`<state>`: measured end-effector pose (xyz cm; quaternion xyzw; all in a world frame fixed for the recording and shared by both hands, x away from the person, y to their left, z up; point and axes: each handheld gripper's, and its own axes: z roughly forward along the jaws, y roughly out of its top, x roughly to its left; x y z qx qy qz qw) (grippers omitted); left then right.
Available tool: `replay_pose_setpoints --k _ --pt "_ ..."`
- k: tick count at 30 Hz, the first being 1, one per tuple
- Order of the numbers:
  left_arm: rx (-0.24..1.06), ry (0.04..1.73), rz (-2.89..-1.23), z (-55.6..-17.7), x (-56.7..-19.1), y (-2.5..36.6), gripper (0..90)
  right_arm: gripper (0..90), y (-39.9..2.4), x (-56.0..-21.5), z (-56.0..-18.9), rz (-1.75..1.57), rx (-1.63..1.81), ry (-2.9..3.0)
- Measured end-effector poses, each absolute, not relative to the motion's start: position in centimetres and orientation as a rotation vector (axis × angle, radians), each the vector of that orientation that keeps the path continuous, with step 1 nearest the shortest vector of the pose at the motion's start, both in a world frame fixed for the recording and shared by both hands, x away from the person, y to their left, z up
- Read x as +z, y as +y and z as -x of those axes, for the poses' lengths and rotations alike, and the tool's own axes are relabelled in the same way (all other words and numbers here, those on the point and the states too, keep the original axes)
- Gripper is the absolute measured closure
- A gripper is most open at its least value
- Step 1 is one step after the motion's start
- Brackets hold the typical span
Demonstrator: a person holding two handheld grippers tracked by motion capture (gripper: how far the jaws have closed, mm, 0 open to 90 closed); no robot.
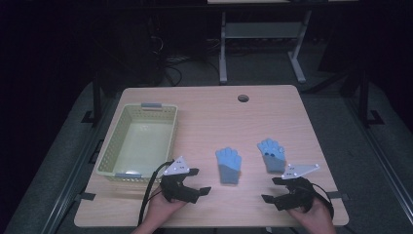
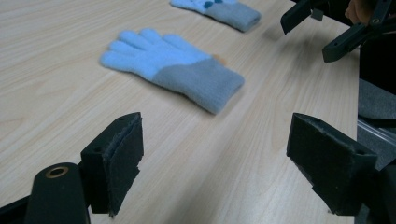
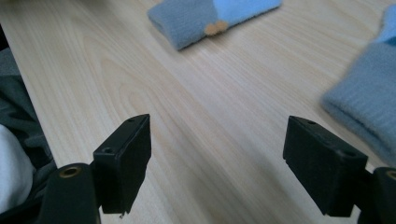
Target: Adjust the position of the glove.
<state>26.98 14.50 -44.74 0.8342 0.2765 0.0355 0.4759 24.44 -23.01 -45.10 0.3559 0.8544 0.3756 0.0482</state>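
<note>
Two light-blue gloves with grey cuffs lie flat on the wooden tabletop (image 1: 272, 105), fingers pointing away from the person. The left glove (image 1: 228, 165) rests near the middle of the near half; the right glove (image 1: 272, 154) lies just beside it to the right, a little farther back, and the two are apart. The left tool (image 1: 194, 181) hovers low near the front edge, left of the left glove, with its jaws wide apart and nothing between them; in the left gripper view the left glove (image 2: 175, 66) lies ahead of the jaws on bare wood. The right tool (image 1: 276, 189) sits near the front right corner, just in front of the right glove's cuff, its jaws likewise spread wide and empty. A pale yellow plastic basket (image 1: 111, 151) stands on the left side of the tabletop, well apart from both gloves, with nothing in it
</note>
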Motion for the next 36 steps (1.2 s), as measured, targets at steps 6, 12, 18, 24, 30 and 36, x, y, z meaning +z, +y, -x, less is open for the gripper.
replay_pose_setpoints --k 6,12,18,24,30,36 --pt "0.072 0.662 -2.049 -26.8 -44.9 14.2 18.2 23.6 -23.2 -44.3 -24.0 -1.050 1.140 2.587" --pt "0.077 0.654 -2.041 -26.7 -44.7 14.2 18.2 23.6 -22.8 -43.6 -24.2 -1.011 1.126 2.605" --pt "0.069 0.670 -2.016 -26.8 -44.5 14.7 17.9 23.3 -22.4 -42.9 -25.0 -1.026 1.108 2.632" --pt "0.078 0.672 -2.016 -27.0 -44.4 14.8 17.8 22.3 -22.6 -42.2 -26.4 -1.037 1.104 2.635" --pt "0.100 0.687 -1.988 -27.1 -44.4 14.7 17.9 23.1 -22.7 -41.6 -27.9 -1.043 1.082 2.654" --pt "0.086 0.688 -1.995 -27.0 -44.5 14.8 17.7 23.4 -22.6 -40.6 -29.3 -1.046 1.050 2.680"
